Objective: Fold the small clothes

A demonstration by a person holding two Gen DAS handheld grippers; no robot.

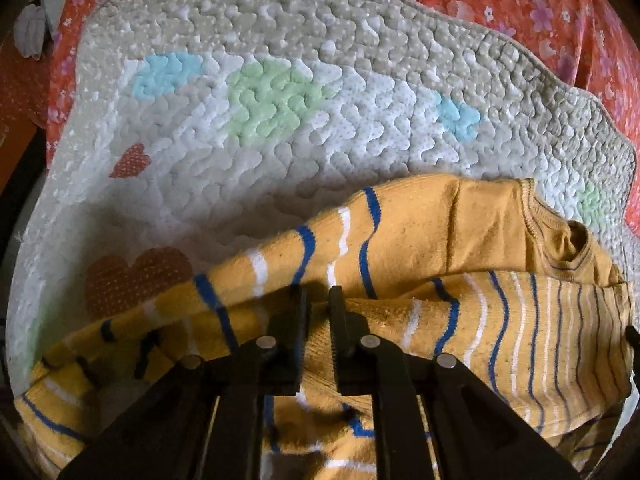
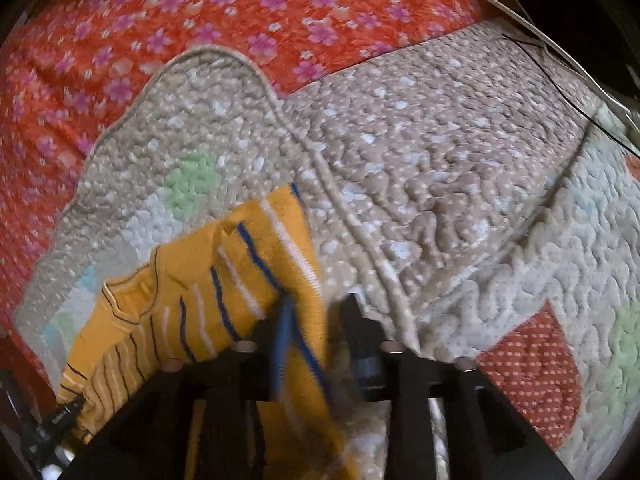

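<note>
My left gripper (image 1: 318,300) pinches the yellow striped shirt (image 1: 420,232), which lies on the quilted mat (image 1: 280,148) at six o'clock, to carry the fold. My right gripper (image 2: 316,312), jaws apart, straddles a sleeve edge.

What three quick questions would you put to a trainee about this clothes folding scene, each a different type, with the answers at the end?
1. True or false: the striped shirt lies on bare wood.
2. Multiple choice: on its yellow cloth, the shirt's stripes are A) red and green, B) blue and white, C) pink only.
3. Short answer: what lies under the quilted mat?

Key
1. False. It lies on the quilted mat.
2. B.
3. An orange-red floral sheet.
</note>
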